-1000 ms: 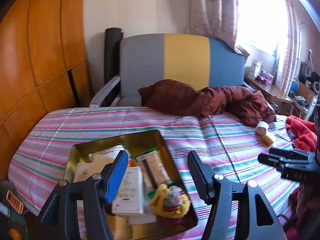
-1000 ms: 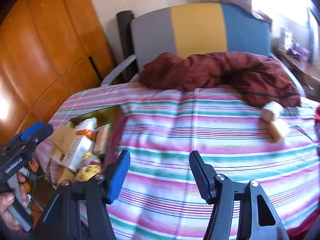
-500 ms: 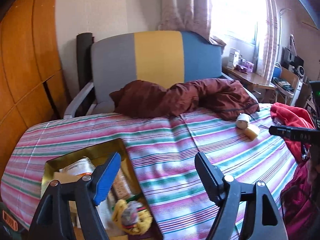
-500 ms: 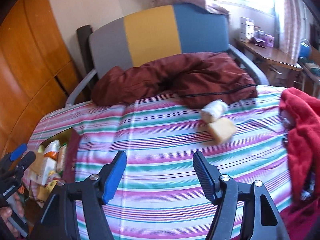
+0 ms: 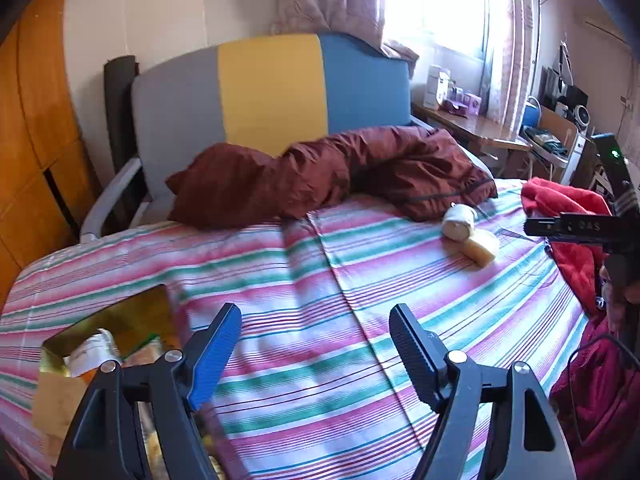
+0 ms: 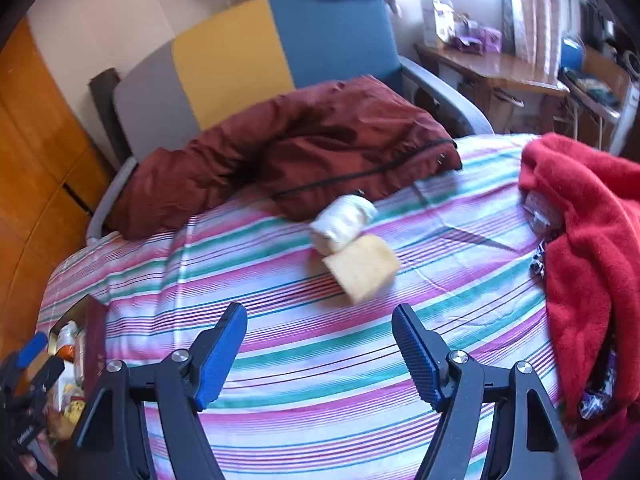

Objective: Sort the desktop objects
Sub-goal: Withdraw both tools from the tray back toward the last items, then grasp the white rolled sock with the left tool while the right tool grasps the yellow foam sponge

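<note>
Desktop objects wait ahead of my right claw (image 6: pixel 319 354): its jaws are opening with nothing between them, and a yellow sponge block (image 6: pixel 362 267) touches a white roll (image 6: pixel 342 222) on the striped bed sheet (image 6: pixel 320 380). My left claw (image 5: pixel 316 354) is released and empty, beside a gold tin (image 5: pixel 132 320) of packets.

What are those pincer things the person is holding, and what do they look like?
Each is a handheld black plastic tool with two fingers on triangular cut-out frames joined by silver bolts. On the left tool and the right tool, one ribbed pad is blue, the other black. The right tool's side bears white lettering and a green light.
</note>
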Demonstrator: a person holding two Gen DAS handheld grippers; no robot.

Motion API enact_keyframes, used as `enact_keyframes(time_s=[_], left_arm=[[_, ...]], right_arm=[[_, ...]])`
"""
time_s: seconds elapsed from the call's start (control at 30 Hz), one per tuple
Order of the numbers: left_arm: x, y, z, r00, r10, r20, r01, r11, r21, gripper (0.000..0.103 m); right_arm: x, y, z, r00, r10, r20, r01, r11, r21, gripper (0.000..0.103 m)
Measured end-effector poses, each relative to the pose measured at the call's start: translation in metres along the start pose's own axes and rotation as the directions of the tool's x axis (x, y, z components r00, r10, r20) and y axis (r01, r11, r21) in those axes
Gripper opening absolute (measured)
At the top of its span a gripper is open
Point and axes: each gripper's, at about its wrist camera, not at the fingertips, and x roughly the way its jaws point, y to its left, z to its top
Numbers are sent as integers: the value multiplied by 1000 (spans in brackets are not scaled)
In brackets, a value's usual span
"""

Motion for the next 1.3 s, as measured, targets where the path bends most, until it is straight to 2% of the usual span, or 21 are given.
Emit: enact_keyframes(time_s=[0.33, 0.7, 0.87, 1.0, 1.13, 1.3], left_arm=[[40, -32, 6, 998, -27, -58, 30, 998, 53, 77], [85, -57, 27, 993, -63, -101, 70, 996, 64, 77], [105, -68, 43, 992, -71, -99, 80, 993, 88, 77], [125, -79, 57, 987, -114, -116, 126, 986, 106, 77], [145, -87, 69, 975, -172, -143, 187, 977, 100, 77], [161, -97, 80, 966, -212, -151, 228, 968, 102, 77]], right_arm=[[46, -28, 17, 998, -5, -61, 9, 997, 71, 76], [97, -31, 32, 993, -1, -115, 13, 994, 108, 76], [120, -31, 36, 989, -54, -138, 66, 994, 86, 76], [135, -30, 38, 981, -121, -149, 126, 992, 26, 77], [144, -35, 42, 980, -124, -154, 128, 992, 14, 80], [147, -40, 45, 982, -121, -148, 126, 992, 25, 77]])
